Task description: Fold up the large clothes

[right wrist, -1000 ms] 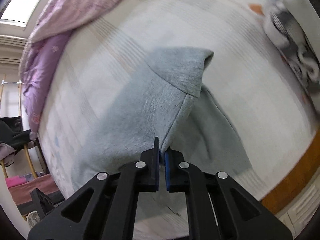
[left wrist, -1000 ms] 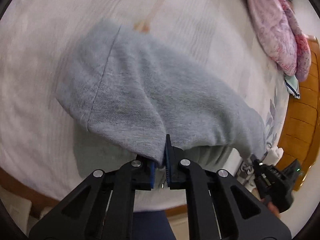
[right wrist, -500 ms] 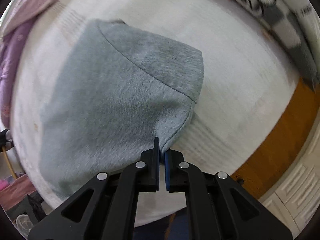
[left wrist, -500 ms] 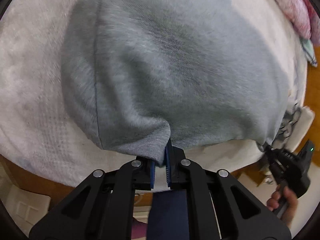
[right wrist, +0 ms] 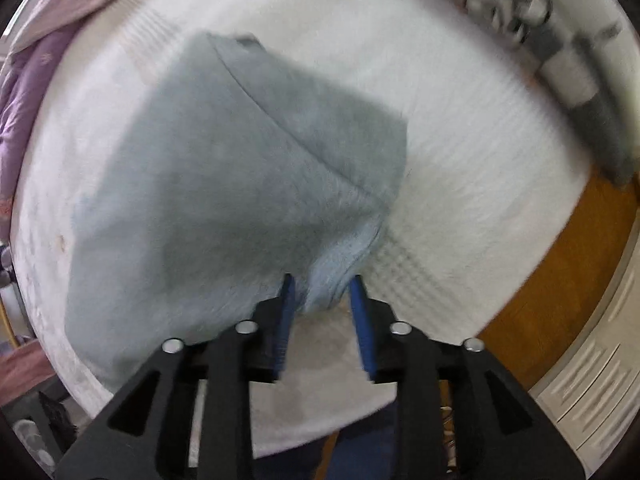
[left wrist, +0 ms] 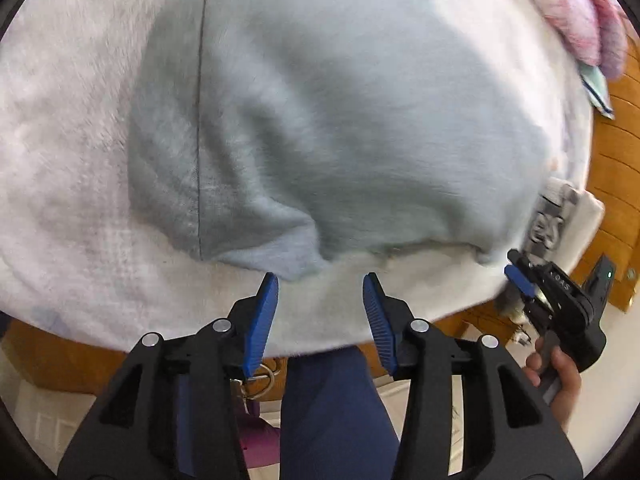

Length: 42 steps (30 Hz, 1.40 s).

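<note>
Grey sweatshirt fabric [left wrist: 340,120] lies folded on the white bed sheet [left wrist: 72,208], spreading away from both of our tools, with its near hem running crosswise just ahead of the fingertips; a stitched seam [left wrist: 199,120] runs straight away from our left tool, and in the right wrist view the garment [right wrist: 208,200] stretches ahead and to the left, its seam slanting from far left toward the near right corner. Our left tool [left wrist: 320,280] is spread wide and holds nothing, its blue pads [left wrist: 260,316] just short of a rumpled corner of the hem, and we cannot tell whether that pad's tip touches the cloth. Our right tool [right wrist: 322,286] is also parted, less widely, and a bunched corner of the hem sits between its pads [right wrist: 362,320] without being pinched; the picture is blurred there, so contact is uncertain. In the left wrist view that right tool [left wrist: 520,276] appears off to the right, at the other end of the hem. Bare sheet lies to the left of our left tool and to the right of our right tool. The bed's near edge curves just under both tools, with orange wooden floor [right wrist: 560,260] beyond it. A pink quilt [left wrist: 572,12] lies far ahead right of the left tool, and a grey-and-white patterned cloth [right wrist: 560,40] lies far ahead right of the right tool.
</note>
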### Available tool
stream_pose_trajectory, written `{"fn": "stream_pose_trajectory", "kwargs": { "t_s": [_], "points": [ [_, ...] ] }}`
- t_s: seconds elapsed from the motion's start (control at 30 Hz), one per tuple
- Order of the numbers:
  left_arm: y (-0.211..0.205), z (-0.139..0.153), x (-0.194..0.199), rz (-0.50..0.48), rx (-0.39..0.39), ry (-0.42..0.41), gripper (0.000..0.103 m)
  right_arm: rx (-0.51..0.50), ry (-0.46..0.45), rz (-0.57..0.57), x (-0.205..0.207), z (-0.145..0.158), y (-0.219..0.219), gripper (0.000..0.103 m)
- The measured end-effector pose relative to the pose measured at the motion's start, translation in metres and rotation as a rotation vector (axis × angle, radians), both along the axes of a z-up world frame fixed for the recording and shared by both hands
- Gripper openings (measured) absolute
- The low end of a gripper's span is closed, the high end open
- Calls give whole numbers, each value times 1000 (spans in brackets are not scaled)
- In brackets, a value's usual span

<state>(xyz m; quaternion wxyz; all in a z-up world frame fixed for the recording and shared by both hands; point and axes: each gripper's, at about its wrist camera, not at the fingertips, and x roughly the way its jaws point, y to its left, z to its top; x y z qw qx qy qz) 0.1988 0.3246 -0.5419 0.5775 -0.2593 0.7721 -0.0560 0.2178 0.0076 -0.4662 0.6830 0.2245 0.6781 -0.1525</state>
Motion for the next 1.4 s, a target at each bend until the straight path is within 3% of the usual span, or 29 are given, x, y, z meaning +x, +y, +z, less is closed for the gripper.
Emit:
{"fn": "stream_pose_trajectory", "kwargs": {
  "t_s": [0.07,0.17,0.2,0.27,0.37,0.43,0.57,0.63,0.73,0.8,0.87,0.97,1.07,1.1,1.17,1.3,1.4],
  "points": [
    [-4,26,11,-21,2,-100,51,-6,-60,75,17,20,12,29],
    [-10,42,35,-40,55,-221,52,4,-146,156,51,34,27,28],
    [-11,41,47,-51,107,-240,52,-12,-166,180,65,36,32,27],
    [-7,34,66,-36,123,-246,52,-23,-182,201,88,32,36,26],
    [9,5,84,-60,235,-248,55,-59,-166,229,107,1,36,16],
    [13,-21,88,-89,224,-232,55,-119,-116,262,115,-31,19,13],
    [12,-43,93,-150,198,-273,59,-93,-80,275,113,-68,7,10],
    [22,-39,94,-114,160,-259,59,-90,-72,247,113,-62,6,10],
    [50,-17,89,-35,107,-272,62,-153,-96,296,102,-21,29,13],
    [74,-4,79,28,99,-287,71,-123,-123,347,88,1,52,15],
    [94,-3,65,85,108,-268,73,-67,-137,418,68,12,81,15],
    [121,-18,44,193,95,-199,73,33,-89,449,46,-11,103,12],
    [128,-31,22,271,50,-194,73,-1,-55,525,35,-53,109,8],
    [135,-40,17,287,21,-177,73,5,-47,517,38,-54,108,8],
    [142,-49,14,301,-21,-147,73,3,-24,507,48,-41,109,8],
    [133,-59,23,268,-49,-190,74,-1,-139,548,72,0,126,6],
    [125,-75,32,262,-92,-149,82,-10,-180,590,95,-3,142,6]
  ]
}}
